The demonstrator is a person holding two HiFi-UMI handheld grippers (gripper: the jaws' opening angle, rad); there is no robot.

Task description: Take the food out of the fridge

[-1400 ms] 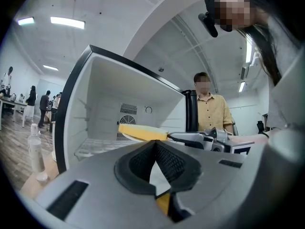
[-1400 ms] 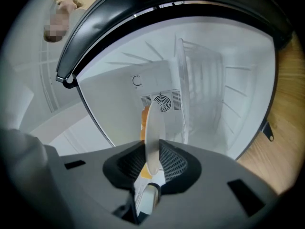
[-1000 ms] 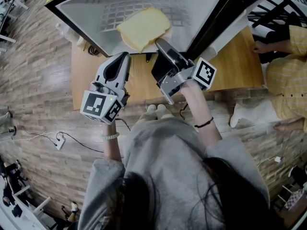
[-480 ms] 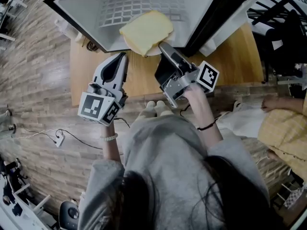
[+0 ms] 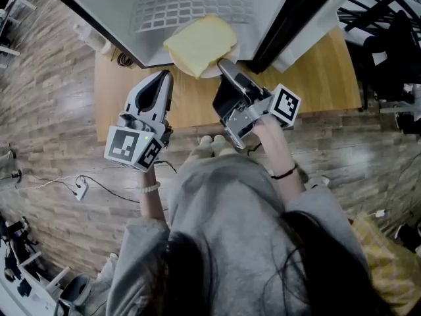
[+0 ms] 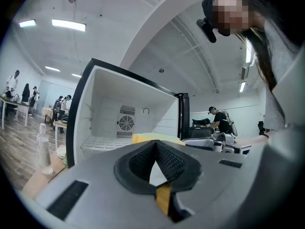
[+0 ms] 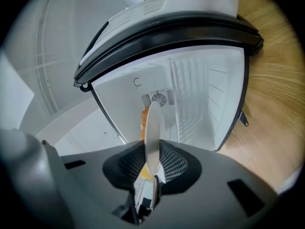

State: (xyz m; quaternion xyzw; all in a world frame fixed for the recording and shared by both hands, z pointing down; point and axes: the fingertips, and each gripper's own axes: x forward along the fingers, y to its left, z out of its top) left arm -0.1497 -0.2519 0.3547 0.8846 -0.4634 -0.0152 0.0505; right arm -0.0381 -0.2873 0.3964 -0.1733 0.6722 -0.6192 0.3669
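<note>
A yellow slab of food (image 5: 200, 43) lies on a white plate (image 5: 179, 63) at the mouth of the open white mini fridge (image 5: 151, 15). My right gripper (image 5: 227, 66) is shut on the plate's near rim. In the right gripper view the plate (image 7: 153, 128) stands edge-on between the pads (image 7: 171, 163), with the food (image 7: 142, 118) on its left side. My left gripper (image 5: 166, 78) hovers over the table to the left of the plate, shut and holding nothing. From the left gripper view (image 6: 156, 144) the food (image 6: 152, 138) shows just past the tips.
The fridge stands on a wooden table (image 5: 316, 78) with its door (image 5: 289, 18) swung open to the right. A black rack (image 5: 388, 5) stands at the far right. A cable and power strip (image 5: 82, 191) lie on the plank floor. A bottle (image 6: 43, 149) stands left of the fridge.
My right gripper has drawn the plate with the food a little out over the fridge's front edge. A person in yellow at the right has left the view. The left gripper stayed put.
</note>
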